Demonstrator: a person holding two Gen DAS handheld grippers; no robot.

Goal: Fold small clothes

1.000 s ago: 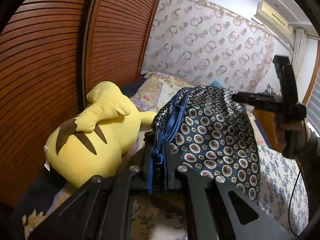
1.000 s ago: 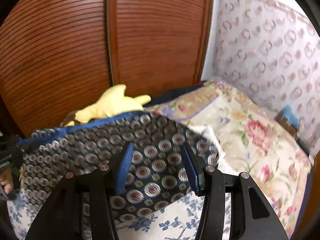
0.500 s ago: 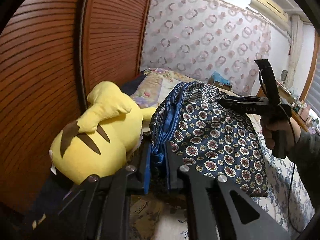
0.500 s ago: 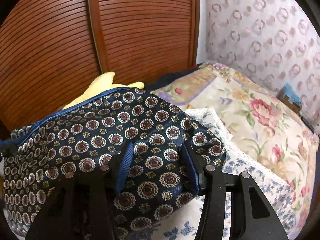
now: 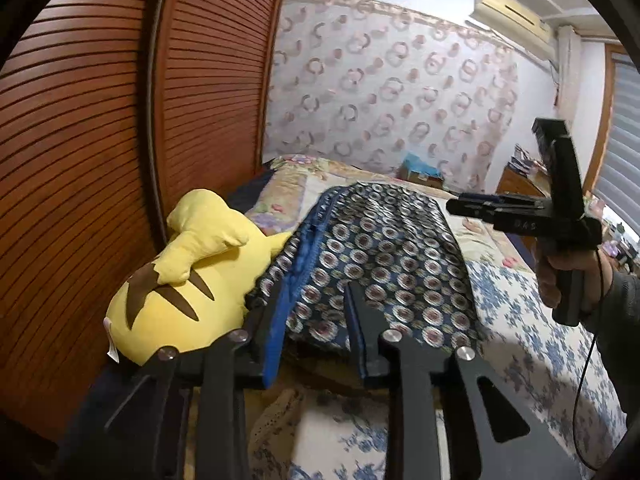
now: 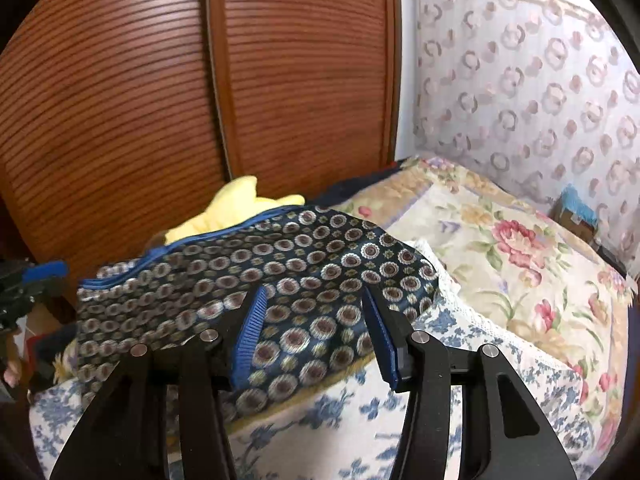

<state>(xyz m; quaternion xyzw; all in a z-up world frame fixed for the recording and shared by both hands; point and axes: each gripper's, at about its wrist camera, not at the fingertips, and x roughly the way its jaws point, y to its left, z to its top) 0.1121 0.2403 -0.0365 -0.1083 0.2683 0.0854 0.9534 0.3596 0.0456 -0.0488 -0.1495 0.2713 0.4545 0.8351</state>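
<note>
Bed (image 6: pixel 500 412): it carries everything. A blue-flowered white sheet covers the near part and a floral quilt (image 6: pixel 520 264) lies farther back, toward the patterned curtain.
Wardrobe doors (image 6: pixel 200 92): brown slatted wood, close along the bed's far side.
Plush toy (image 5: pixel 192 276): yellow with brown stripes, lying between the doors and the garment and touching the garment's blue-edged side.
Garment (image 5: pixel 384 256): a navy medallion-print piece of clothing with a bright blue edge band (image 5: pixel 304 256), spread over the sheet and already doubled, I judge, since two blue edges run together.
How it will handle: I judge it light, thin and limp, with a slight sheen that suggests it slides easily on itself. It will sag wherever it is unsupported and will not hold a crease without being laid down flat.
Where to take hold: I judge the blue band and the corners best, since the doubled hem is thicker and less slippery than the open print.
Left gripper (image 5: pixel 316 312): my jaws have just been opening. The blue band lies by the left finger with a gap at the other pad, so I am no longer pinching it.
Right gripper (image 6: pixel 316 320): about half open over the garment's near edge, cloth below the fingers, nothing clamped.
</note>
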